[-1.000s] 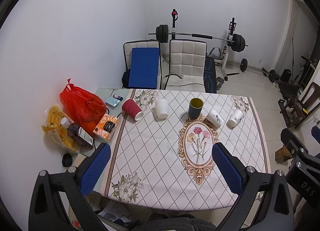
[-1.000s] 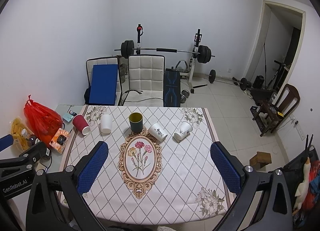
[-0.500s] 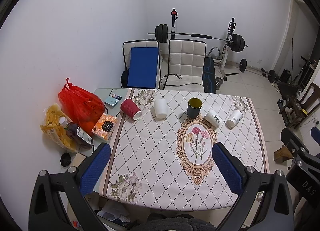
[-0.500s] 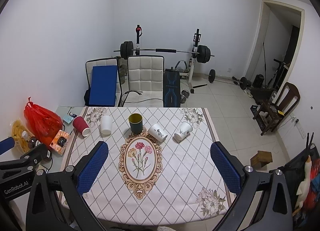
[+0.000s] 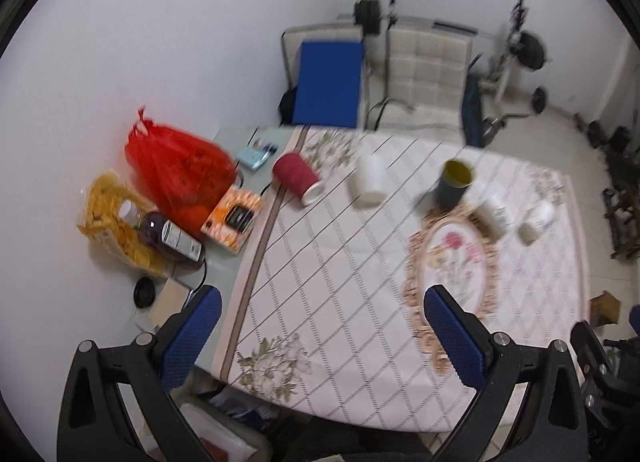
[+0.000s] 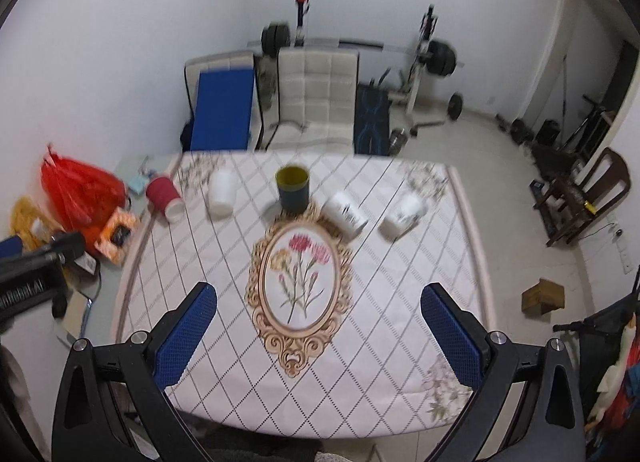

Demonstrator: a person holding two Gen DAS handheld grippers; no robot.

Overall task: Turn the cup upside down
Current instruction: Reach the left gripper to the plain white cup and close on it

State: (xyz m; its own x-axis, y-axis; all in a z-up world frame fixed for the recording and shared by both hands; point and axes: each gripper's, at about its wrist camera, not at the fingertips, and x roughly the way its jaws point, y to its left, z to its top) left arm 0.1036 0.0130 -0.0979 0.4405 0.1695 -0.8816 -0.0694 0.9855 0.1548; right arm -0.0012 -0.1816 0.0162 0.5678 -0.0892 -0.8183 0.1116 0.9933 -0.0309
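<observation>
Several cups sit in a row at the far side of the table. A red paper cup (image 5: 297, 177) (image 6: 164, 194) lies on its side at the left. A white cup (image 5: 370, 178) (image 6: 222, 192) is beside it. A dark cup with a yellow inside (image 5: 456, 182) (image 6: 293, 187) stands upright. Two white printed cups (image 5: 494, 212) (image 6: 345, 215) (image 5: 538, 220) (image 6: 402, 214) lie on their sides at the right. My left gripper (image 5: 322, 336) and right gripper (image 6: 318, 338) are open and empty, above the table's near edge.
The table (image 6: 200, 302) has a diamond-pattern cloth with a flower medallion. A red bag (image 5: 176, 170), snack bag, bottle (image 5: 170, 236) and orange box (image 5: 234, 218) lie on its left end. Chairs (image 6: 316, 94) and a barbell rack stand behind. A wooden chair (image 6: 584, 198) is at right.
Both grippers have moved forward and down toward the table; the left view has swung to the left. The cups have not moved. Both grippers stay open.
</observation>
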